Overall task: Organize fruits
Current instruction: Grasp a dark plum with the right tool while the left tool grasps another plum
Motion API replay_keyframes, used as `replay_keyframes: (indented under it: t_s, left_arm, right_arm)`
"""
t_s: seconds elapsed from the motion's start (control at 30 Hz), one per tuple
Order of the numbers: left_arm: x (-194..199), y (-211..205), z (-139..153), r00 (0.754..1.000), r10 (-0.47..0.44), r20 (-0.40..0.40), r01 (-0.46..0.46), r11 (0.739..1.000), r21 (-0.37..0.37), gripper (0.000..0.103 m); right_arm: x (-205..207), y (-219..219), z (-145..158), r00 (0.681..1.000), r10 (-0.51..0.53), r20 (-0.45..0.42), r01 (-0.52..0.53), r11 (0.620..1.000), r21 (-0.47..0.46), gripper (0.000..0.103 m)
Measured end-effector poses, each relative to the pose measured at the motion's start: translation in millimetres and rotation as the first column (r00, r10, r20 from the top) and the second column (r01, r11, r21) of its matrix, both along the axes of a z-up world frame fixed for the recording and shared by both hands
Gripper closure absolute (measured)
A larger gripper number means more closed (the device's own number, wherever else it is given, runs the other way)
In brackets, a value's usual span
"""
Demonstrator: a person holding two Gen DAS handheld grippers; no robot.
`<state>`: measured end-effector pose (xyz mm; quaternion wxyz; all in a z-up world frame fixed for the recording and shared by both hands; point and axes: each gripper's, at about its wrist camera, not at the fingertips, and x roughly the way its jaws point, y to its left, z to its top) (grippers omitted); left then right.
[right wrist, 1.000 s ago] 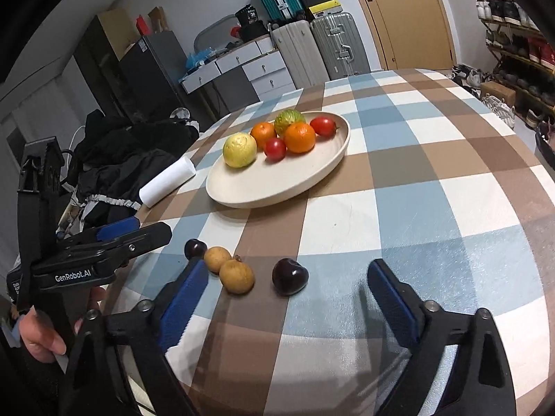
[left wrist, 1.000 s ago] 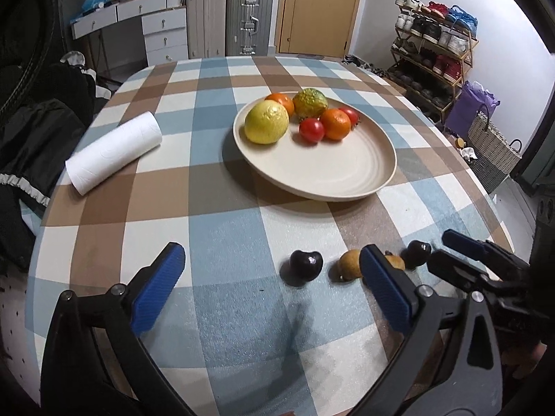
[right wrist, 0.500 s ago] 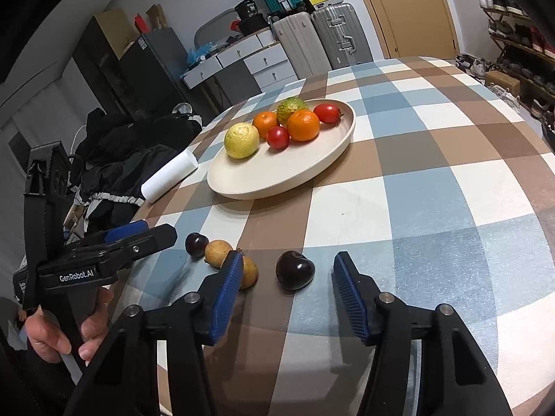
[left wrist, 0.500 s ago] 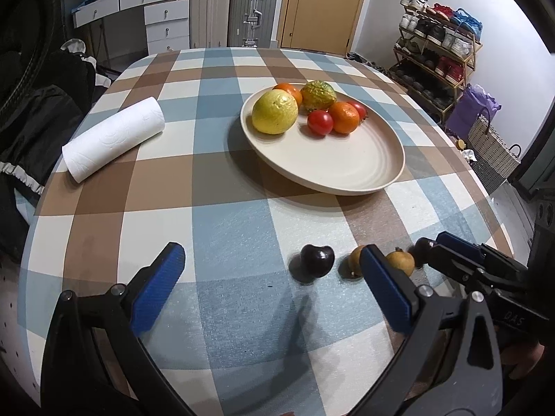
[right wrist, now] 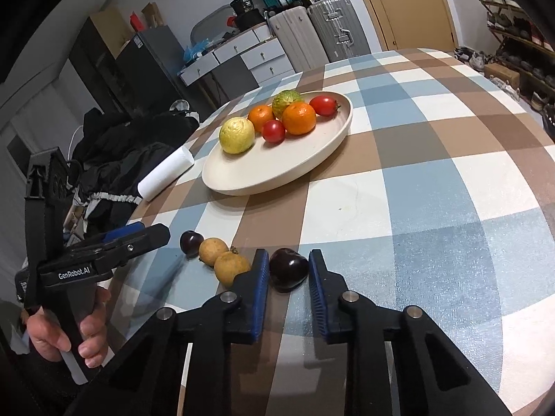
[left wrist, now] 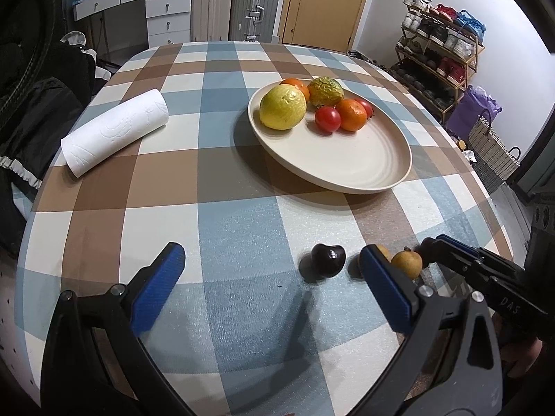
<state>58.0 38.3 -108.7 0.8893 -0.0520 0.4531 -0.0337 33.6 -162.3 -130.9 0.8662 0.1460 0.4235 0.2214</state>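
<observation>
Now the right gripper (right wrist: 288, 270) has just been closing, and its blue ribbed pads sit against both flanks of the dark purple, glossy, heart-shaped plum (right wrist: 288, 269), which rests on the tablecloth. That fruit looks light, smooth-skinned and likely slippery, soft enough to bruise, so a gentle squeeze across its widest part seems right. Just beside it lie two tan, rough-skinned round fruits (right wrist: 231, 267) and a smaller dark round fruit (right wrist: 190, 241). Further left, the left gripper (left wrist: 270, 267) hangs with its jaws wide apart and nothing between them. Beyond, the cream round plate (right wrist: 277, 180) holds citrus and tomatoes. Underneath is the blue, brown and white checked cloth (right wrist: 433, 187); suitcases, drawers and a shoe rack line the walls.
</observation>
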Motion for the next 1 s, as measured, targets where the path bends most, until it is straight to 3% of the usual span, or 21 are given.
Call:
replay_keyframes:
  t_s: [0.63, 0.73, 0.83, 0.93, 1.0]
  left_arm:
    - [7.8, 0.1, -0.3, 0.990, -0.141, 0.017, 0.142, 0.988, -0.053, 0.005]
    - [7.6, -2.4, -1.7, 0.985, -0.173, 0.018, 0.174, 0.983, -0.060, 0.013]
    - [10.7, -3.4, -7.8, 0.980, -0.199, -0.007, 0.198, 0.977, -0.086, 0.027]
    - [14.9, -2.5, -13.5, 0.977, -0.211, -0.032, 0.206, 0.972, -0.112, 0.047]
    - [15.3, -3.4, -15.6, 0.974, -0.224, -0.037, 0.218, 0.968, -0.121, 0.052]
  right_arm:
    - [-1.2, -7.9, 5.8, 0.999, -0.014, 0.032, 0.014, 1.000, 0.016, 0.079]
    - [-0.8, -7.4, 6.8, 0.999, -0.014, 0.036, 0.013, 1.000, 0.014, 0.079]
    - [0.3, -6.5, 7.3, 0.999, -0.015, 0.036, 0.015, 1.000, 0.009, 0.079]
    - [0.3, -6.6, 8.0, 0.999, -0.017, 0.033, 0.016, 1.000, 0.007, 0.079]
    - [0.0, -6.8, 8.8, 0.999, -0.018, 0.034, 0.018, 1.000, 0.003, 0.079]
